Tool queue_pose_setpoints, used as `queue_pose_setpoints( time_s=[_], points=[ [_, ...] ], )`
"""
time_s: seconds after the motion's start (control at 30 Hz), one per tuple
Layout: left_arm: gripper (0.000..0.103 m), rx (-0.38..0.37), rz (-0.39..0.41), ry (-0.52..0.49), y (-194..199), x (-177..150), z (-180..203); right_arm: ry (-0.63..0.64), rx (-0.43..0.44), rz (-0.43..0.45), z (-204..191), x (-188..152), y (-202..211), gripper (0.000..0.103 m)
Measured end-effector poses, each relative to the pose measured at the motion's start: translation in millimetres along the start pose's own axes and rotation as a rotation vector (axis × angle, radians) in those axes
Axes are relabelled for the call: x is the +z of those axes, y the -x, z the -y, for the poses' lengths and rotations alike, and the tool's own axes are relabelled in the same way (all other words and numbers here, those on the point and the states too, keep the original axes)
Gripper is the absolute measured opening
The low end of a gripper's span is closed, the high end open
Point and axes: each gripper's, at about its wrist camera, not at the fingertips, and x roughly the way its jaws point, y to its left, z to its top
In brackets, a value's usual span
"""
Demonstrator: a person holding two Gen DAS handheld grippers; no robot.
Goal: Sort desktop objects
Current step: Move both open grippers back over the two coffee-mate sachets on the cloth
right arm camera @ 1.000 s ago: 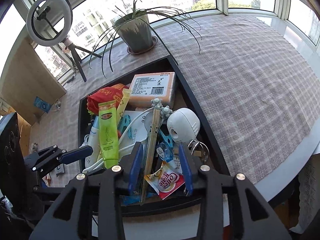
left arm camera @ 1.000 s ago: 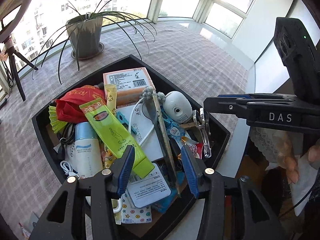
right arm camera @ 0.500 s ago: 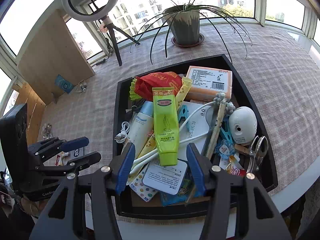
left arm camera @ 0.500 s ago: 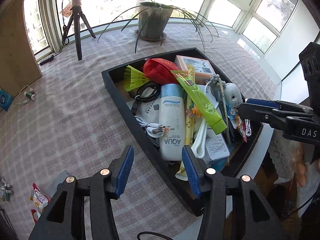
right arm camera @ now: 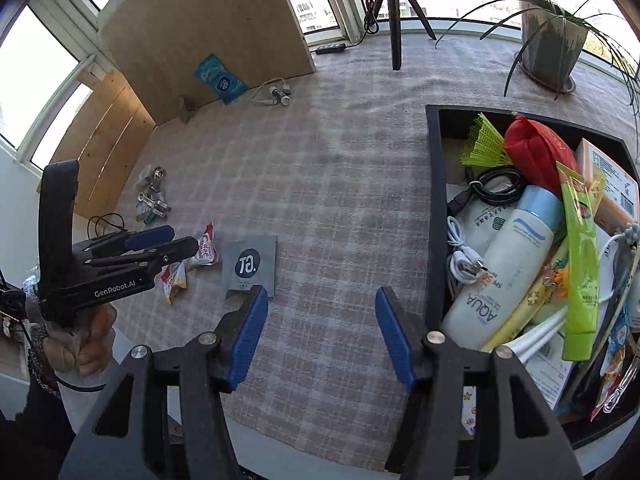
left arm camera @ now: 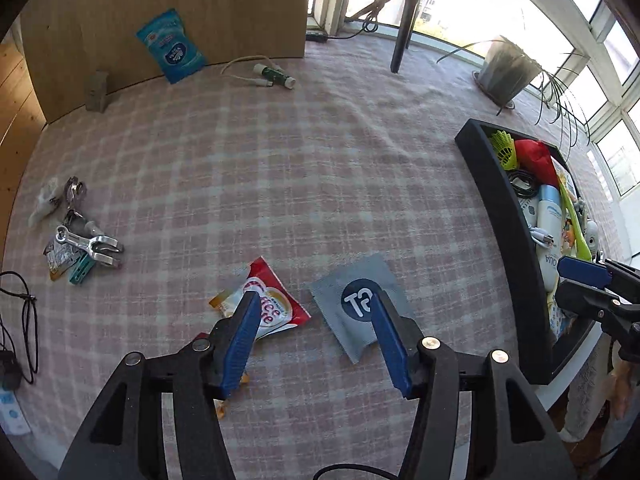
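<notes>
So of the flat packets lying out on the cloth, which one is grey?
The square packet with the dark round logo, beside the red-and-white coffee sachet. The blue packet leans on the wooden board far behind.

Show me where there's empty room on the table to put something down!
The checked cloth lies bare between the grey packet and the black tray, and up toward the tripod. The tray is crammed full. The coffee packets and metal clips crowd the left edge.

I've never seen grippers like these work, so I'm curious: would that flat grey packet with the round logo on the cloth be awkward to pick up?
Probably. The grey packet lies flat on the checked tablecloth, leaving little edge to pinch. It looks thin and light, so it would likely flop or slide if nudged.
</notes>
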Motion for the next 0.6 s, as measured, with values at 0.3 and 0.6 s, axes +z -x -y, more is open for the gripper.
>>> queue_pose_setpoints(
  time_s=[0.3, 0.6],
  points=[
    [0.063, 0.035, -0.089, 0.195, -18.7, -34.1, -64.1, 0.208, 0.053, -0.112, -88.5, 28.5, -66.7, 0.058],
    [0.065, 0.163, -0.112, 0.239, -41.5, -52.5, -67.5, 0.326, 0.067, -0.234, -151.3, 54.3, -136.4, 0.061]
  ],
)
